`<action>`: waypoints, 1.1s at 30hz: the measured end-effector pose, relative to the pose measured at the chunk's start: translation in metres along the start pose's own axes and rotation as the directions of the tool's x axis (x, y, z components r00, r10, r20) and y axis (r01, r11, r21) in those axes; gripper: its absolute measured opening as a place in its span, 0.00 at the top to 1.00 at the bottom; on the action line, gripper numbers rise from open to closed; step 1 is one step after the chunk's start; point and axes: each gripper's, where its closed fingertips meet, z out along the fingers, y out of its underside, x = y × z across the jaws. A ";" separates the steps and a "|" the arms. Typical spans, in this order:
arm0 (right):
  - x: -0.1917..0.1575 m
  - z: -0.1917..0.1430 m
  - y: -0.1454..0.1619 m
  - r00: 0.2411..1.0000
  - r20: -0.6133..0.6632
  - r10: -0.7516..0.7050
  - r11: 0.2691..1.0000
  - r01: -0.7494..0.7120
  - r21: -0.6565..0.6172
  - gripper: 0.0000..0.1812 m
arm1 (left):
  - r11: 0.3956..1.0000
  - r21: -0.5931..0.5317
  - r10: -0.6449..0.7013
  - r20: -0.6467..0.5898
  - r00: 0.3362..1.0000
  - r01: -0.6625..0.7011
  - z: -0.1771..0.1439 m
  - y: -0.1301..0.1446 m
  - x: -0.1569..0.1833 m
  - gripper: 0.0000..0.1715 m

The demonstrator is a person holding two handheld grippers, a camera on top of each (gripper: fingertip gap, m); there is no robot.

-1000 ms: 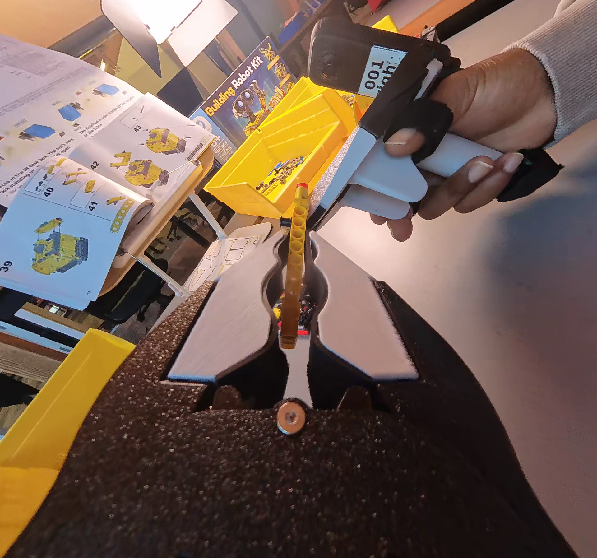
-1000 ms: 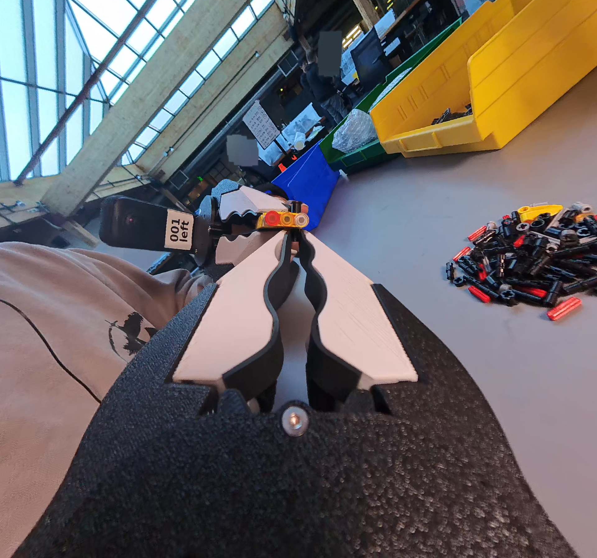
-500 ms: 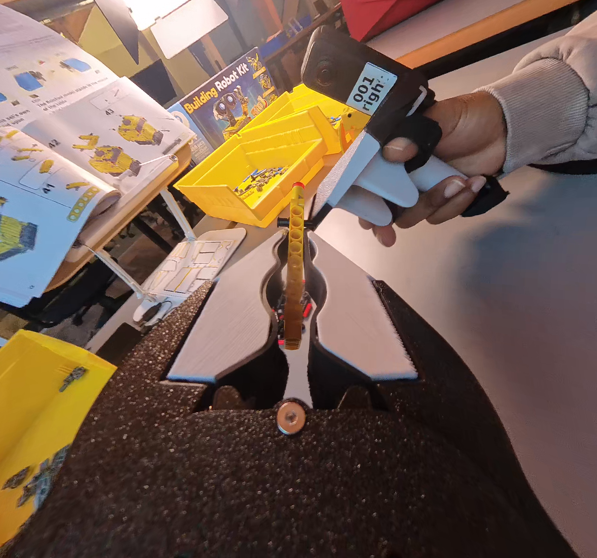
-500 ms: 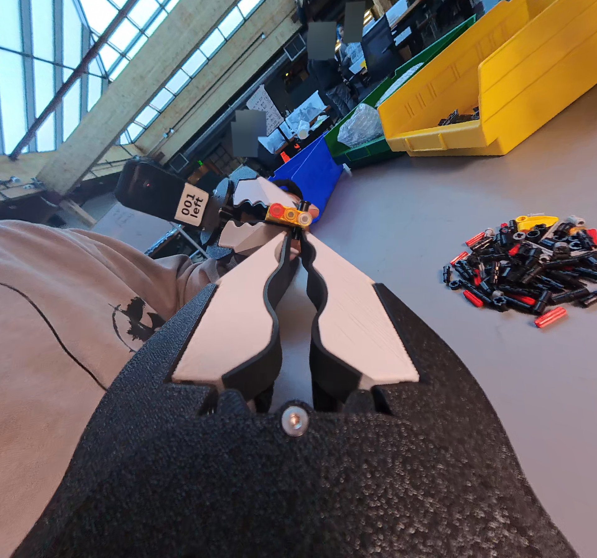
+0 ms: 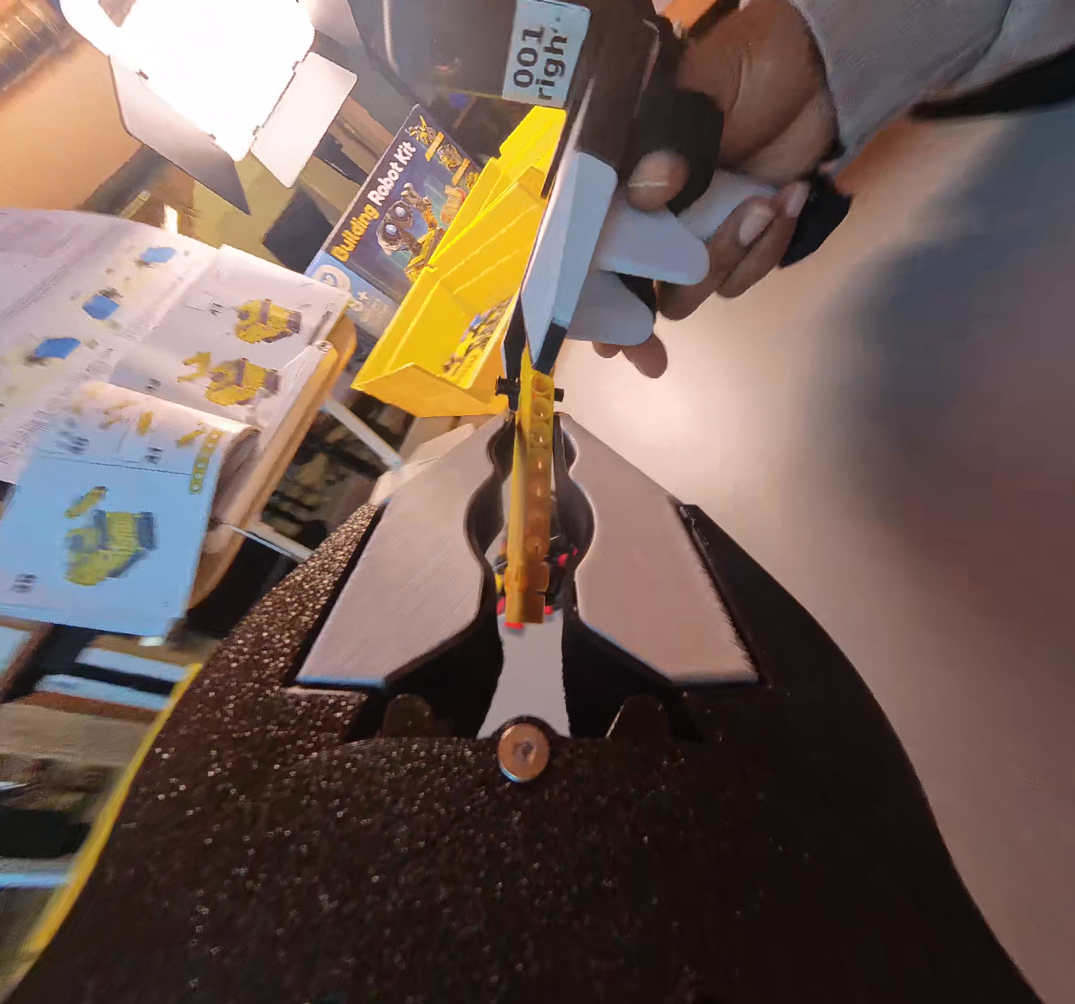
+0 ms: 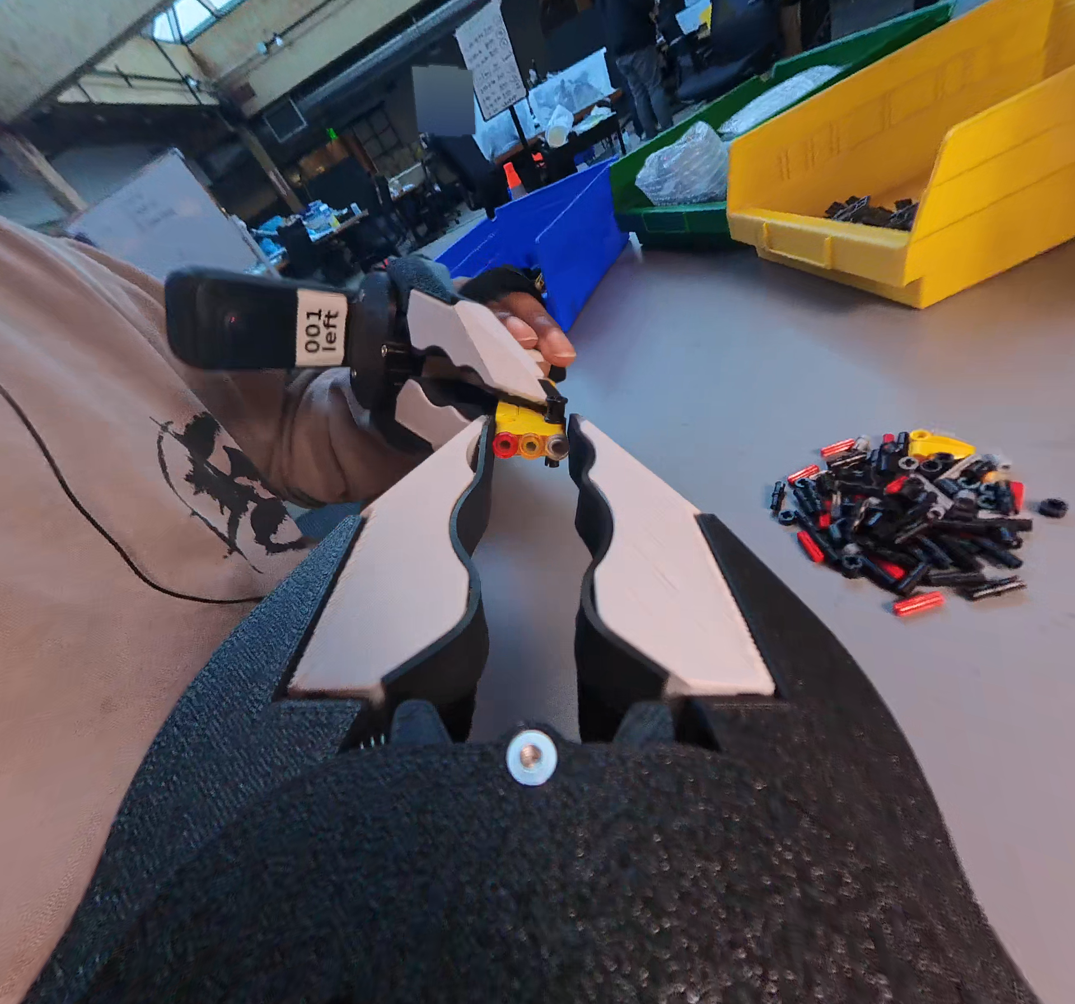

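Observation:
My left gripper (image 5: 532,424) is shut on a yellow beam with holes (image 5: 529,511), which stands up between its fingers above the grey table (image 5: 843,482). A black pin crosses the beam near its top. In the right wrist view the beam's end (image 6: 526,444) shows red, orange and grey pin heads. My right gripper (image 6: 528,429) is open, with its tips on either side of that end, close to it. The left gripper (image 6: 544,394), held in a hand, grips the beam from the far side. The right gripper (image 5: 526,357) shows in the left wrist view, tips at the beam's top.
A pile of black and red pins (image 6: 907,517) lies on the table to the right. Yellow (image 6: 872,255), green (image 6: 669,214) and blue (image 6: 558,232) bins stand behind. An instruction booklet (image 5: 145,336), a kit box (image 5: 395,203), a yellow bin (image 5: 430,348) and a bright lamp (image 5: 192,46) are left. Less than 4 cm separates the two grippers' tips.
My right gripper has opened and come around the beam's end; before, it was shut just below it. Both grippers have tilted down toward the table. The left gripper still holds the beam.

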 end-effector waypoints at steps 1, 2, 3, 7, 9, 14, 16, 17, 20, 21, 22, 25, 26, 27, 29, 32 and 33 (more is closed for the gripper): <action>-0.001 -0.002 -0.002 0.998 -0.005 -0.060 0.998 0.060 0.004 0.87 | 0.992 0.034 -0.118 -0.046 0.992 0.120 -0.001 -0.002 0.000 0.88; -0.002 -0.006 -0.005 0.992 -0.019 -0.121 0.993 0.121 0.009 0.87 | 0.962 0.067 -0.257 -0.102 0.961 0.265 -0.004 -0.006 -0.003 0.79; -0.003 -0.010 -0.010 0.981 -0.034 -0.190 0.981 0.191 0.018 0.87 | 0.903 0.095 -0.402 -0.165 0.901 0.420 -0.007 -0.009 -0.009 0.72; -0.021 -0.018 -0.017 0.878 -0.058 -0.476 0.879 0.477 0.012 0.87 | 0.433 0.004 -0.793 -0.474 0.383 0.901 -0.018 -0.012 -0.024 0.69; -0.031 -0.016 -0.017 0.823 -0.056 -0.565 0.824 0.566 0.007 0.87 | 0.236 -0.160 -0.764 -0.640 0.081 0.958 -0.026 -0.023 -0.010 0.71; -0.042 -0.010 -0.006 0.721 -0.038 -0.692 0.722 0.690 -0.054 0.87 | 0.068 -0.313 -0.654 -0.731 -0.194 0.947 -0.029 -0.041 0.004 0.94; -0.037 -0.010 -0.003 0.706 -0.056 -0.706 0.708 0.701 -0.088 0.87 | 0.090 -0.290 -0.688 -0.710 -0.151 0.953 -0.025 -0.037 0.004 0.95; -0.028 -0.010 -0.001 0.706 -0.084 -0.703 0.710 0.693 -0.123 0.86 | 0.125 -0.251 -0.725 -0.684 -0.084 0.960 -0.022 -0.031 0.002 0.96; 0.004 -0.014 -0.002 0.724 -0.213 -0.656 0.755 0.629 -0.187 0.86 | 0.349 -0.124 -0.823 -0.514 0.241 0.929 -0.009 -0.009 -0.004 0.97; 0.012 -0.016 -0.004 0.747 -0.251 -0.615 0.788 0.587 -0.186 0.85 | 0.441 -0.090 -0.822 -0.442 0.361 0.893 -0.006 -0.002 -0.006 0.97; 0.017 -0.017 -0.008 0.762 -0.286 -0.580 0.814 0.556 -0.169 0.85 | 0.517 -0.075 -0.806 -0.378 0.455 0.853 -0.003 0.003 -0.007 0.96; 0.023 -0.015 -0.013 0.733 -0.359 -0.578 0.814 0.551 -0.184 0.85 | 0.623 -0.060 -0.764 -0.257 0.592 0.780 0.002 0.010 -0.009 0.97; 0.027 -0.015 -0.011 0.691 -0.383 -0.613 0.788 0.571 -0.229 0.86 | 0.653 -0.063 -0.748 -0.209 0.630 0.755 0.004 0.014 -0.010 0.97; 0.032 -0.015 -0.010 0.642 -0.415 -0.645 0.761 0.590 -0.270 0.88 | 0.690 -0.069 -0.721 -0.159 0.675 0.721 0.006 0.019 -0.011 0.96; 0.039 -0.016 -0.010 0.622 -0.467 -0.628 0.774 0.564 -0.289 0.91 | 0.759 -0.075 -0.651 -0.062 0.757 0.647 0.008 0.026 -0.016 0.96; 0.037 -0.005 0.000 0.795 -0.439 -0.419 0.907 0.387 -0.165 0.91 | 0.838 -0.072 -0.541 0.023 0.841 0.541 0.009 0.026 -0.020 0.97; 0.038 -0.002 0.002 0.831 -0.430 -0.353 0.935 0.330 -0.130 0.90 | 0.866 -0.074 -0.493 0.041 0.869 0.494 0.009 0.025 -0.020 0.97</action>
